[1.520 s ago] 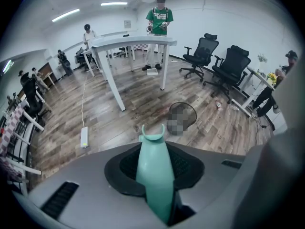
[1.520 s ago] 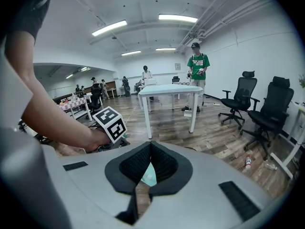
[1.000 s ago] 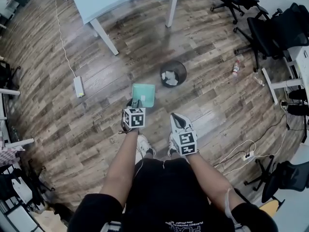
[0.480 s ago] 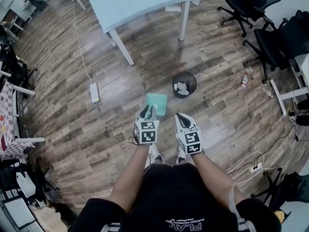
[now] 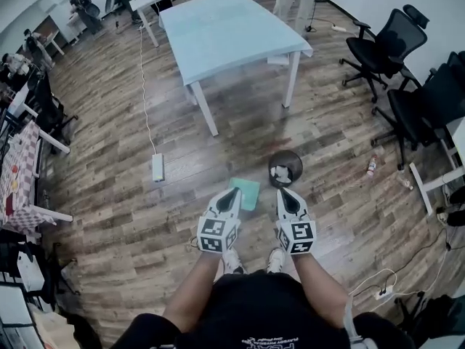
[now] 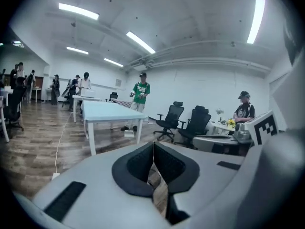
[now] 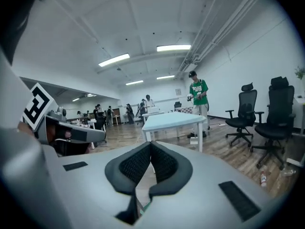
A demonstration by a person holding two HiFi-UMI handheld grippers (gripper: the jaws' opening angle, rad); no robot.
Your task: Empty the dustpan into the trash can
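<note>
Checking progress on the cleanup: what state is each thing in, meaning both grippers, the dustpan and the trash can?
Left gripper: jaws just closed shut, nothing between them.
Right gripper: jaws shut, empty.
Black mesh trash can: upright, white crumpled paper inside.
Teal plastic dustpan: lying on the floor beside the can, unheld.

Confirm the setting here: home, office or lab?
Most likely an open-plan office or lab workspace: a long light-blue table, black swivel office chairs near the wall, and a power strip trailing its cable across the wood-look floor.
</note>
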